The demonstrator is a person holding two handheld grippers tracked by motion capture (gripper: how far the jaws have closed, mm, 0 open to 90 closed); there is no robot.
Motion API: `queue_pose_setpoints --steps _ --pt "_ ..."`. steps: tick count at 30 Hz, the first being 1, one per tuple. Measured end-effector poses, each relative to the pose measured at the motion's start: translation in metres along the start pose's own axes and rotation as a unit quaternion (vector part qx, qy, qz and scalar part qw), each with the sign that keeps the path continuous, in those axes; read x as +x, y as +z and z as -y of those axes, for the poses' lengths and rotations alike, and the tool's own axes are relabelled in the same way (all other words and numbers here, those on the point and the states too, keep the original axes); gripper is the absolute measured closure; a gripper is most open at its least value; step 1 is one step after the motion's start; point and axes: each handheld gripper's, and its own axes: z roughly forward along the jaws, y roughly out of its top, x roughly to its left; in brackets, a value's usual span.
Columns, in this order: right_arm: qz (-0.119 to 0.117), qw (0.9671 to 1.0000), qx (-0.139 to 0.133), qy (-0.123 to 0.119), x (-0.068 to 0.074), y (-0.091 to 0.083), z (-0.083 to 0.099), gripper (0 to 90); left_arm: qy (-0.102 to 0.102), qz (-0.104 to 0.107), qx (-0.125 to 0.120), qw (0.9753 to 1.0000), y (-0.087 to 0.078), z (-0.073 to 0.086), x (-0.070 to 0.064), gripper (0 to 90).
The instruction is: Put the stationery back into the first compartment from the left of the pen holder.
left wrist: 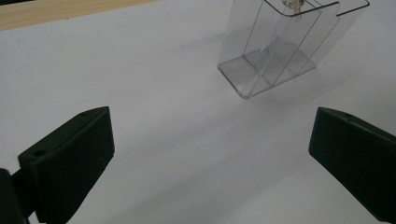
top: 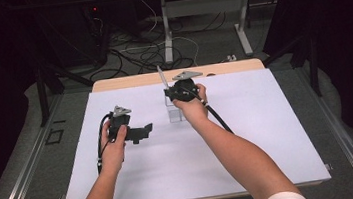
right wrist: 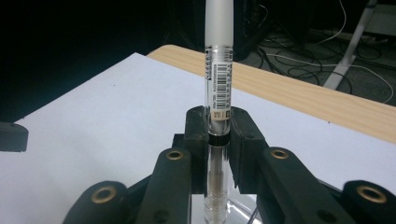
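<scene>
The right gripper (right wrist: 218, 135), clamping the pen (right wrist: 218, 74) above the clear holder (left wrist: 280, 51), could tip it; the left gripper (left wrist: 210, 154) gapes empty.

Grippers: two, the left gripper (top: 143, 132) and the right gripper (top: 173, 98).
Pens: one pen (right wrist: 218, 70), upright.
Clear holders: one holder (left wrist: 280, 42), three compartments counted.
White sheets: one sheet (top: 249, 136) on the table.
Hands: two.
</scene>
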Motion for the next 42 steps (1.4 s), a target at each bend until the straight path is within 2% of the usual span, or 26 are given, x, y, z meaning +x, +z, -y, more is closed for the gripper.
queue_pose_setpoints --steps 6,12,24,27,31,36,37,38,40,42 --pt "0.005 0.9999 0.011 -0.001 -0.001 0.002 0.004 78.9 0.003 0.005 0.003 1.0000 0.001 0.000 -0.001 0.2" --pt "0.005 0.9996 0.025 0.007 0.000 0.003 0.008 78.8 -0.001 0.003 0.002 1.0000 0.001 0.000 -0.001 0.2" --pt "0.004 0.9993 0.035 0.011 -0.003 0.003 0.011 76.6 -0.002 0.002 0.003 1.0000 0.001 0.000 0.001 0.2" --pt "0.005 0.9992 0.036 0.016 -0.004 0.002 0.011 72.7 -0.010 0.002 0.004 0.9999 0.001 0.000 0.001 0.2" --pt "0.002 0.9995 0.030 0.010 -0.003 -0.003 0.008 67.2 -0.010 -0.001 0.008 0.9999 0.002 0.000 0.004 0.2" --pt "-0.001 0.9999 0.007 0.009 -0.005 -0.015 0.002 58.3 -0.019 -0.001 0.004 0.9998 0.002 0.001 0.006 0.2" --pt "-0.006 0.9999 0.002 0.013 -0.007 -0.017 0.002 55.6 -0.016 -0.003 0.004 0.9999 0.001 0.001 0.007 0.2" --pt "-0.009 0.9998 0.006 0.016 -0.008 -0.020 0.002 53.2 -0.021 -0.002 0.004 0.9998 0.001 0.001 0.006 0.2" --pt "-0.004 0.9997 0.010 0.024 -0.013 -0.025 0.003 49.5 -0.022 -0.003 0.005 0.9997 0.000 0.001 0.007 0.2" --pt "-0.008 0.9992 0.005 0.039 -0.017 -0.030 0.002 46.5 -0.017 -0.003 0.006 0.9998 -0.001 0.000 0.007 0.2"
